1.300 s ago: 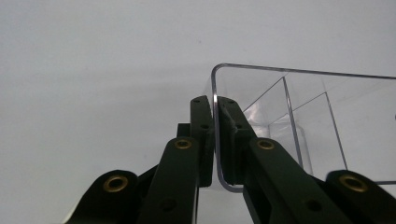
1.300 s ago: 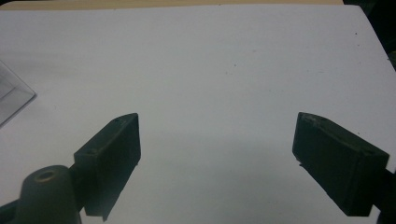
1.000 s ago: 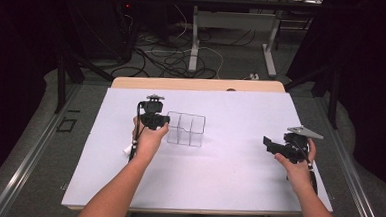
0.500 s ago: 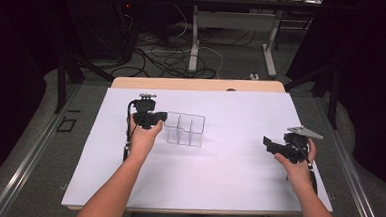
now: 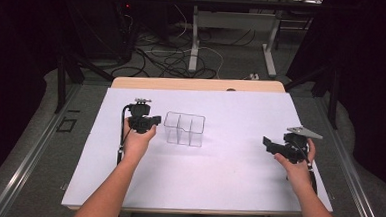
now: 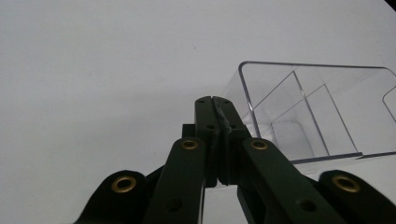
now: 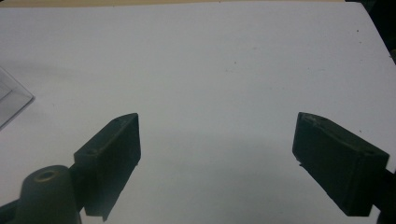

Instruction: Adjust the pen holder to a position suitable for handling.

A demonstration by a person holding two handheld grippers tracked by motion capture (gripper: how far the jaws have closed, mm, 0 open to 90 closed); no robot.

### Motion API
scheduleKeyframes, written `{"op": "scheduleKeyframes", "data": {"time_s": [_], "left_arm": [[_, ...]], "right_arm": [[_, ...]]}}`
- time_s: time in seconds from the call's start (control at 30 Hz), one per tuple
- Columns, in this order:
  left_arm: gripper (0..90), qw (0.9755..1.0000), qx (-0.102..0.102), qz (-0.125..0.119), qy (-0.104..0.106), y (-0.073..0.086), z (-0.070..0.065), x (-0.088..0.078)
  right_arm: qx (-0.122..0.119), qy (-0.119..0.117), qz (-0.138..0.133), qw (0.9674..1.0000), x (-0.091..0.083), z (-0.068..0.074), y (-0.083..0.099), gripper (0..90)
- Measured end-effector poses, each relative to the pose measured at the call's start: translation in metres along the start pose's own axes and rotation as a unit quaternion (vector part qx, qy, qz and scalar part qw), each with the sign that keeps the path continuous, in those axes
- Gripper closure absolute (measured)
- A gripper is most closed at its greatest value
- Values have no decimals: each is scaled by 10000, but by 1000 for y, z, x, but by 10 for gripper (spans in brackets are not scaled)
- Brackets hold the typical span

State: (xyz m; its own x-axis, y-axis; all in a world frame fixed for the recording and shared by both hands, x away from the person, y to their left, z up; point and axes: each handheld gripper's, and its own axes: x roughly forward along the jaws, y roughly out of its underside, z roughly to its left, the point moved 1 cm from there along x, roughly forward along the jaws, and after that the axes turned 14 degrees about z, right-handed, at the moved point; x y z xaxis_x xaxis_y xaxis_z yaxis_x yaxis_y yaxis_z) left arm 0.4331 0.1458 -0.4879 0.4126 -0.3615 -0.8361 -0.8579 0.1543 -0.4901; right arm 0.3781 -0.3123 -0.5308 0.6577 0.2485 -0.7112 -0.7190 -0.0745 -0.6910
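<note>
- The right claw point(image 5: 271, 144) hovers over the right side of the white surface point(image 5: 217, 180), jaws spread wide with nothing between them.
- The left claw point(image 5: 153, 120) is on the left, jaws pressed together on nothing, having just closed.
- The clear divided box point(image 5: 184, 129) stands upright at mid-surface, just right of the left claw and apart from it.

A wooden table point(image 5: 197, 83) carries a large white sheet point(image 5: 227, 180) that covers nearly all of its top (only a strip of wood shows at the far edge). A clear plastic divided container point(image 5: 184, 128) stands on the sheet, left of centre.
</note>
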Motion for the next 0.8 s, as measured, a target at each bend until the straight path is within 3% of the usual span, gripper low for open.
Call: {"op": "scheduleKeyframes", "data": {"time_s": [0.37, 0.63, 0.7, 0.8], "left_arm": [[899, 9998, 168, 19, -124, 2, -9, 5], [899, 9999, 127, -23, -57, 2, -8, 4], [899, 9999, 120, -29, 43, 2, -9, 4], [899, 9999, 122, -42, -27, 2, -11, 4]], "right_arm": [[0, -14, 7, 10000, 0, -1, 0, 148], [57, -18, 28, 10000, 0, 0, 0, 148], [12, -22, 19, 10000, 0, 0, 0, 148], [-5, -10, 13, 10000, 1, -1, 0, 148]]}}
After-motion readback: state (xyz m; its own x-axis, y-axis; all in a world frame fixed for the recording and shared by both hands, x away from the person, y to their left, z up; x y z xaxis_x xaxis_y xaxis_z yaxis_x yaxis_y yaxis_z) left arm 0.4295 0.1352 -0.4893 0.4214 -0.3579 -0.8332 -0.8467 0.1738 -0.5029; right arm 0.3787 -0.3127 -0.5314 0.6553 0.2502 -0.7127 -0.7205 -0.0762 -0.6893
